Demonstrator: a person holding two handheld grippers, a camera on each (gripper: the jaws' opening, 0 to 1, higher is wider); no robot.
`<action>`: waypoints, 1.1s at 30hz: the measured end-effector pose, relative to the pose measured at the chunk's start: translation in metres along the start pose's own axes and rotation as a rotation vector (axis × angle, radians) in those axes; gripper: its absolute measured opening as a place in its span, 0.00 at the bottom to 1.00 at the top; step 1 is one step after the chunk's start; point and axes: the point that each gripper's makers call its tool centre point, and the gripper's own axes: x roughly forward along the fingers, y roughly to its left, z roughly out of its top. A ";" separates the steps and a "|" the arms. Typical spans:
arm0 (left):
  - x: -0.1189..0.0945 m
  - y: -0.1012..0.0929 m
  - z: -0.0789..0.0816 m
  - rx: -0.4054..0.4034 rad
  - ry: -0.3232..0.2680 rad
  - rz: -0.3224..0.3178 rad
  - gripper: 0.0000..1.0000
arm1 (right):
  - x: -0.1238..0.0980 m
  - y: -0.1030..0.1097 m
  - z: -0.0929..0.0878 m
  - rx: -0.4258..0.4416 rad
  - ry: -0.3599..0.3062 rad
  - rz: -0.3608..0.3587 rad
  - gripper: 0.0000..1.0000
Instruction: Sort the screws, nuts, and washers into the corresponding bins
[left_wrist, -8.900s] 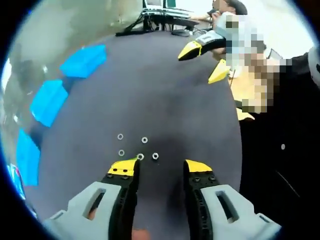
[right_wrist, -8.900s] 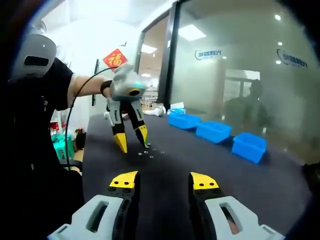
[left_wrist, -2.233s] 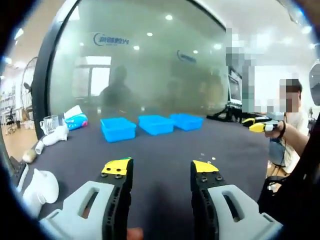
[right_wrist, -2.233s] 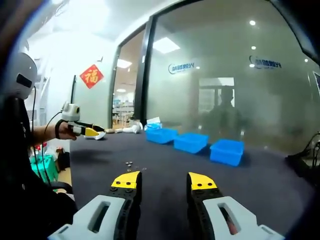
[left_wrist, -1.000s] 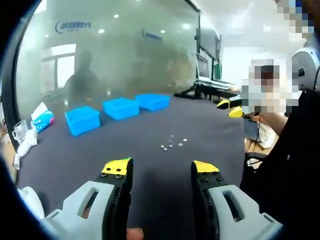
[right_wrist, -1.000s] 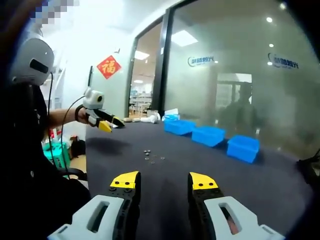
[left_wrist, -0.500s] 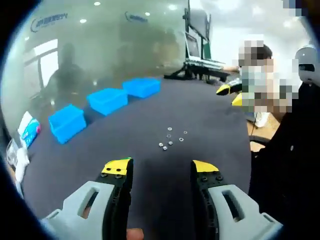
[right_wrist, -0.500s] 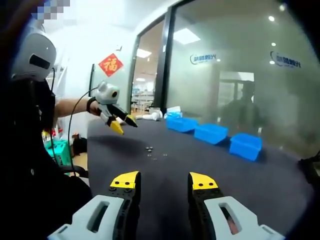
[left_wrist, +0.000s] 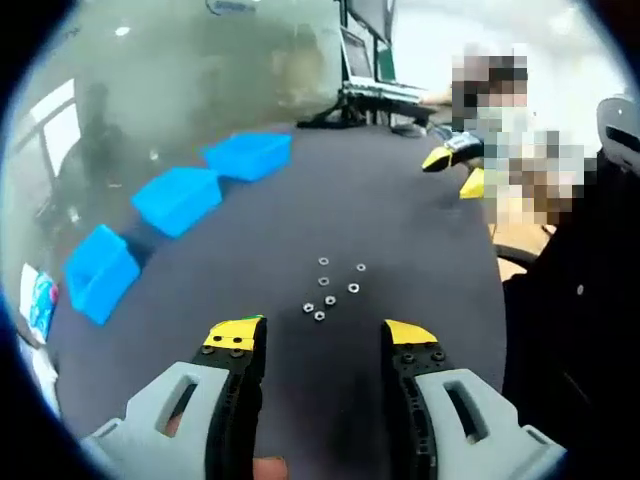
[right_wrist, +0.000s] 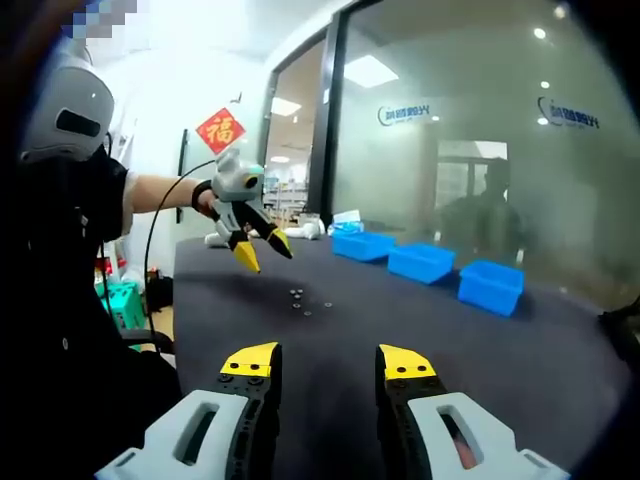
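On the dark table: small metal parts loose | 3 blue bins | left gripper agape, empty | right gripper agape, empty

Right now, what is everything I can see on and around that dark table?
Table: one, dark grey, under everything.
Bins: three, blue, in a row along the table's far side by the glass wall.
Small metal rings: about six, silver, loose cluster mid-table, too small to tell nuts from washers.
Red sign: one, on the white wall.
Left gripper: grey with yellow tips, open, above the rings.
Right gripper: same colours, open, empty.
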 end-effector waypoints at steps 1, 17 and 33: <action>0.003 -0.002 -0.001 0.009 0.018 -0.010 0.44 | 0.000 0.001 0.000 0.000 0.001 0.000 0.34; 0.019 -0.019 -0.005 0.035 0.145 -0.083 0.44 | 0.001 0.000 -0.007 0.016 0.000 0.003 0.34; 0.033 -0.007 -0.009 -0.035 0.225 -0.073 0.36 | 0.004 0.003 -0.009 0.026 -0.008 0.014 0.34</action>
